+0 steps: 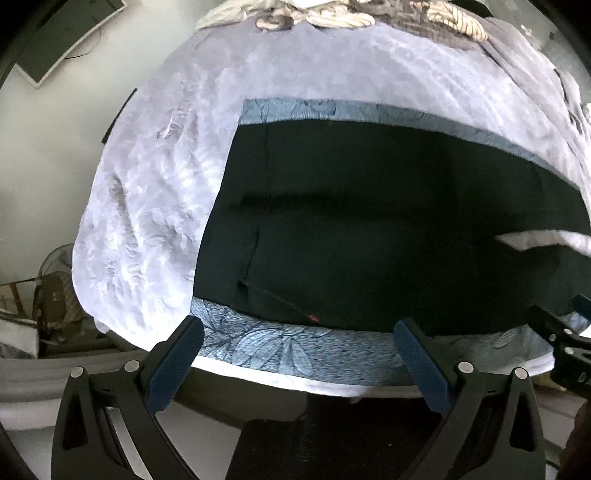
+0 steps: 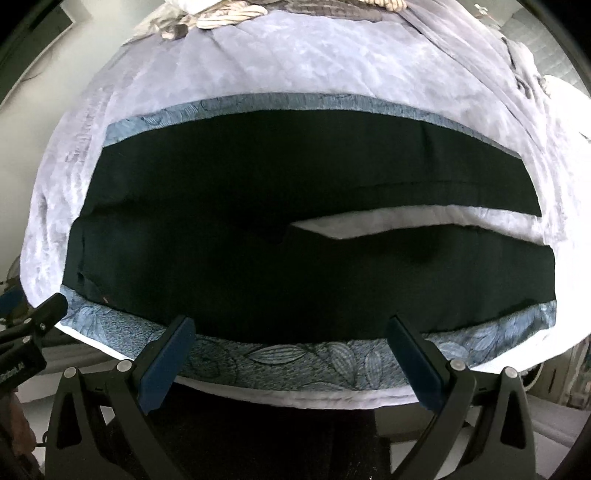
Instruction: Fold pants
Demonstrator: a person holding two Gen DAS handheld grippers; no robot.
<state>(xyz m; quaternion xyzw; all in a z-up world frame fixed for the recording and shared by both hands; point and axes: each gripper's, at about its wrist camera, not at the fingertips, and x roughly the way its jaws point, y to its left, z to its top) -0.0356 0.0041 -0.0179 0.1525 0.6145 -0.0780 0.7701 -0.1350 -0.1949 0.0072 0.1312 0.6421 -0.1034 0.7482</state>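
Observation:
Dark pants [image 1: 369,221] lie flat across the bed, waist to the left and the two legs running right. In the right wrist view the pants [image 2: 229,266] show a pale gap between the legs. My left gripper [image 1: 299,328] is open, hovering over the near bed edge just short of the pants' near side by the waist. My right gripper [image 2: 290,325] is open too, above the near edge of the near leg, holding nothing. The tip of the right gripper [image 1: 561,332] shows at the right of the left wrist view.
A pale lavender blanket [image 1: 155,192] with a blue leaf-patterned border [image 1: 295,350] covers the bed. Crumpled striped bedding [image 1: 332,14] lies at the far end. A fan and clutter [image 1: 51,288] stand on the floor to the left. The bed's near edge is right below the grippers.

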